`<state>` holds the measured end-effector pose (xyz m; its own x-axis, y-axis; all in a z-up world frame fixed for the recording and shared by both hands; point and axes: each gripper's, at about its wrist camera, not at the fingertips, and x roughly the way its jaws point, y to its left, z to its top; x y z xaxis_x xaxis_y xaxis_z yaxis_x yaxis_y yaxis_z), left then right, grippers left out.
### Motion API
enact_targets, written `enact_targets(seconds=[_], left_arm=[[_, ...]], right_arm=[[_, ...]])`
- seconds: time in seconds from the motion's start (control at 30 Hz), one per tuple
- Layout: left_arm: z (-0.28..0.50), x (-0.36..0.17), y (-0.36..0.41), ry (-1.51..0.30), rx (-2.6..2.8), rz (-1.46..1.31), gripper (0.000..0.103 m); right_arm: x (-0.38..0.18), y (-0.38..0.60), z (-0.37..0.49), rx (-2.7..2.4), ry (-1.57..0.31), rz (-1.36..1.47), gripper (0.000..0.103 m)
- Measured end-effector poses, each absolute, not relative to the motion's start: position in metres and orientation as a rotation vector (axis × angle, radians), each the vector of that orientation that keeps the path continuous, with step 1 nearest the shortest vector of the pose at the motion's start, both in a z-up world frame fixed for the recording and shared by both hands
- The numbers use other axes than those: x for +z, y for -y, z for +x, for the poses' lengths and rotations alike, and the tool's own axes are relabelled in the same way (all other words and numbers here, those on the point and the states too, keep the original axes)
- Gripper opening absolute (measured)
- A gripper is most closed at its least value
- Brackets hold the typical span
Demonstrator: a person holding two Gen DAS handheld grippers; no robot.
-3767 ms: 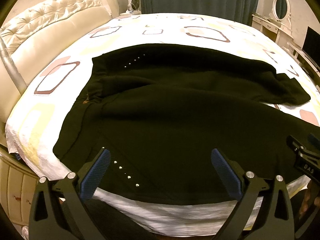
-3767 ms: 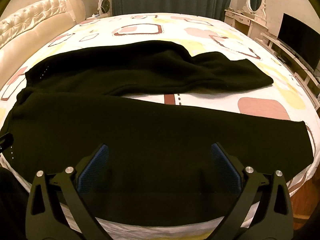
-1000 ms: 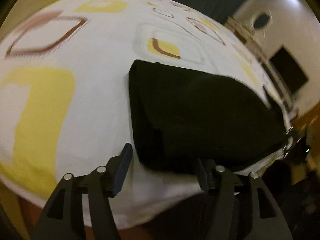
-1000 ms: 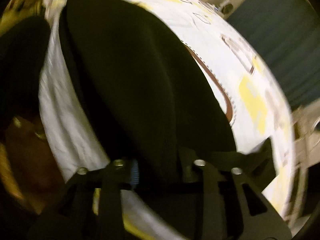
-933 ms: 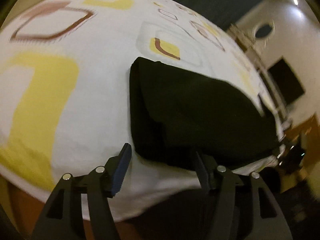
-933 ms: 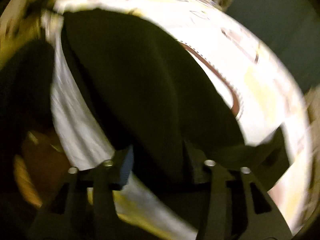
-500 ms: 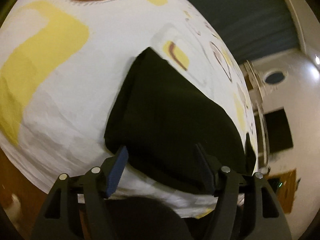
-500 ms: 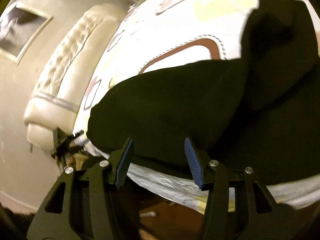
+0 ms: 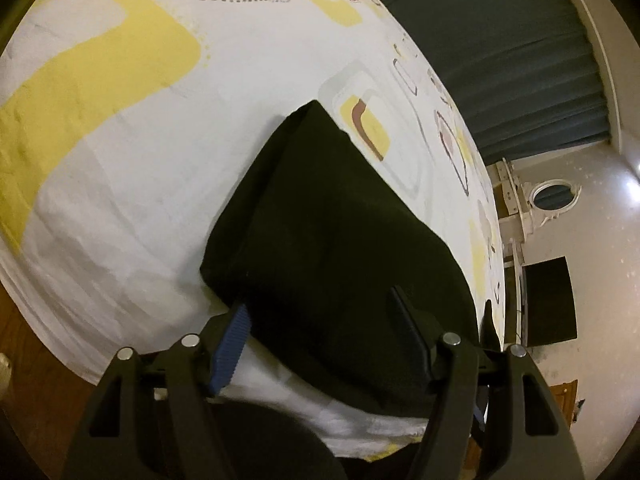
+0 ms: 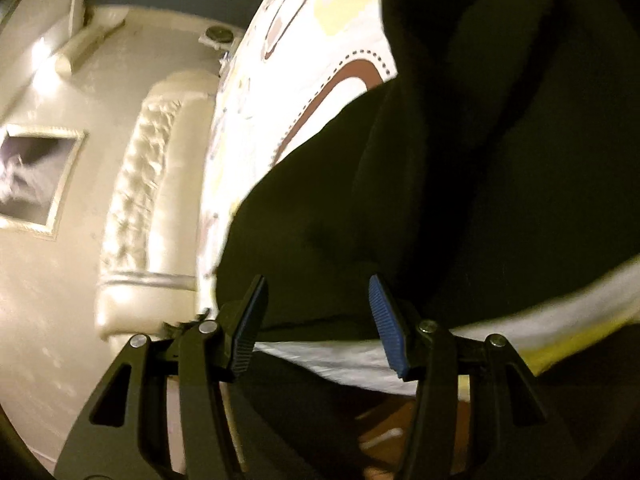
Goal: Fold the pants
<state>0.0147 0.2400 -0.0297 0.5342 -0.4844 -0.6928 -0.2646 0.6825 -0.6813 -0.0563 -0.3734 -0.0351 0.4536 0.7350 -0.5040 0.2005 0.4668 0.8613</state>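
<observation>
- Since the spread-out view seconds ago, the black pants (image 9: pixel 336 240) have become a compact folded slab, and both cameras have tilted hard.
- Left tongs (image 9: pixel 320 340) stand open, straddling the slab's near edge; its long axis runs away from them across the bed (image 9: pixel 120 120).
- Right tongs (image 10: pixel 316 320) gape open over the near hem, with the headboard (image 10: pixel 140 200) beyond.
- Nothing blocks either; both sit equally close.

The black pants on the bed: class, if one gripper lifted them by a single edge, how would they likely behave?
The black pants would probably sag and unfold, since the cloth drapes limply over the bed's edge. Their thick, matte fabric looks unlikely to slip. Nothing suggests fragility.
</observation>
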Motion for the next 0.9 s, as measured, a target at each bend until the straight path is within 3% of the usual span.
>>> enact_targets(seconds=[0.07,0.13,0.23,0.3,0.53,0.57,0.6,0.67,0.9], left_arm=[[0.014,-0.031,-0.24,-1.04,-0.125,-0.838,0.054],[0.014,-0.034,-0.242,-1.058,-0.092,-0.823,0.032],[0.012,-0.037,-0.248,-1.069,-0.077,-0.842,0.023],[0.011,-0.036,-0.249,-1.071,-0.074,-0.844,0.021],[0.011,-0.028,-0.242,-1.07,-0.052,-0.772,0.018],[0.01,-0.027,-0.243,-1.069,-0.051,-0.773,0.018],[0.011,-0.026,-0.242,-1.067,-0.05,-0.775,0.017],[0.008,-0.025,-0.243,-1.069,-0.05,-0.769,0.015],[-0.001,-0.024,-0.244,-1.07,-0.05,-0.765,0.013]], right_arm=[[-0.039,0.373,-0.061,0.428,-1.094,1.117,0.052],[-0.044,0.369,-0.064,0.421,-1.113,1.141,0.052],[-0.052,0.365,-0.067,0.39,-1.14,1.146,0.048],[-0.06,0.361,-0.07,0.364,-1.159,1.167,0.04],[-0.081,0.347,-0.07,0.358,-1.118,1.233,0.04],[-0.084,0.347,-0.068,0.353,-1.092,1.249,0.036],[-0.085,0.346,-0.065,0.348,-1.087,1.25,0.022],[-0.085,0.345,-0.062,0.343,-1.081,1.228,0.008],[-0.057,0.341,-0.078,0.346,-1.046,1.112,0.006]])
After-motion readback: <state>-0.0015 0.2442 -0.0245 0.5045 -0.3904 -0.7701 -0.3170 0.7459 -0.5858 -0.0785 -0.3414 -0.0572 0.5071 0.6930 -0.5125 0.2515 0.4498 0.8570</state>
